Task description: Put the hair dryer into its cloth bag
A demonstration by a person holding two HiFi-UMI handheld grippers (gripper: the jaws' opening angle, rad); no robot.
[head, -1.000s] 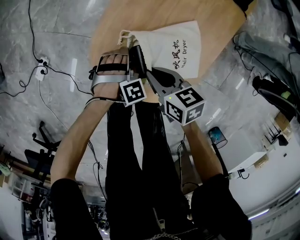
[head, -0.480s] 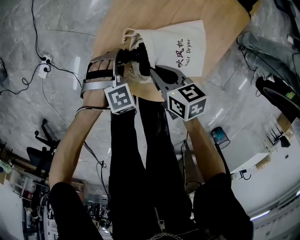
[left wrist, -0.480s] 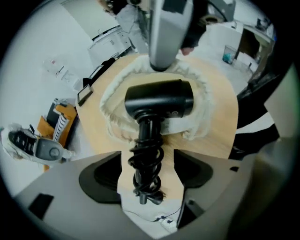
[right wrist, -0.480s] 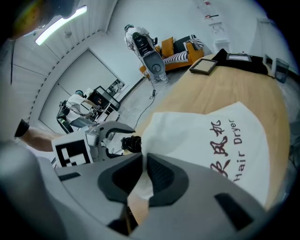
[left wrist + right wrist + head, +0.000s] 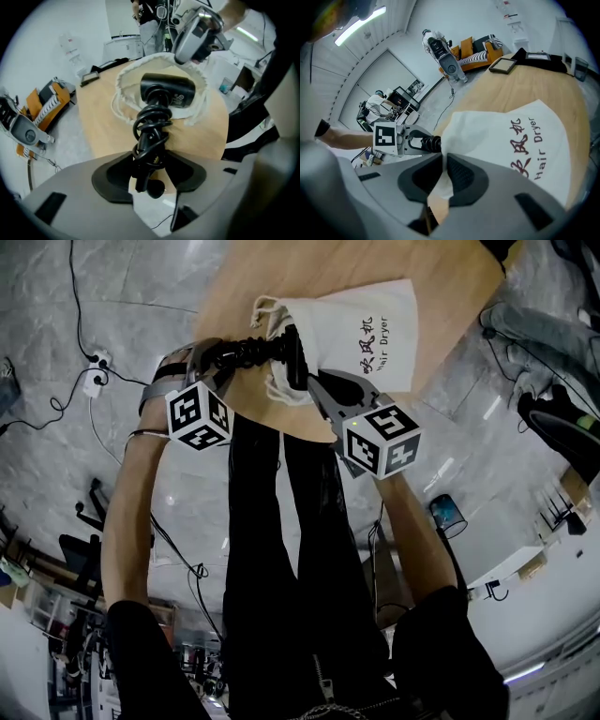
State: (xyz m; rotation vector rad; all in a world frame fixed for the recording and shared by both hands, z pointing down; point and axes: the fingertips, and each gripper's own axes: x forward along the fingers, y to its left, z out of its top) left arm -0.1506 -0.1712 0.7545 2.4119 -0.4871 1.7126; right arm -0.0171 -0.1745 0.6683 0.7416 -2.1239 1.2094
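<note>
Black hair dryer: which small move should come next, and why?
Probably push the black hair dryer deeper with the left gripper, whose jaws have just closed further on its cord-wrapped handle. Its head lies only in the mouth of the white cloth bag, which the right gripper pinches by the rim.

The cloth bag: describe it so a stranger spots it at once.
Find the wooden table. On it lies a white drawstring cloth bag, its mouth pinched by the right gripper. It alone bears the print "Hair Dryer".
</note>
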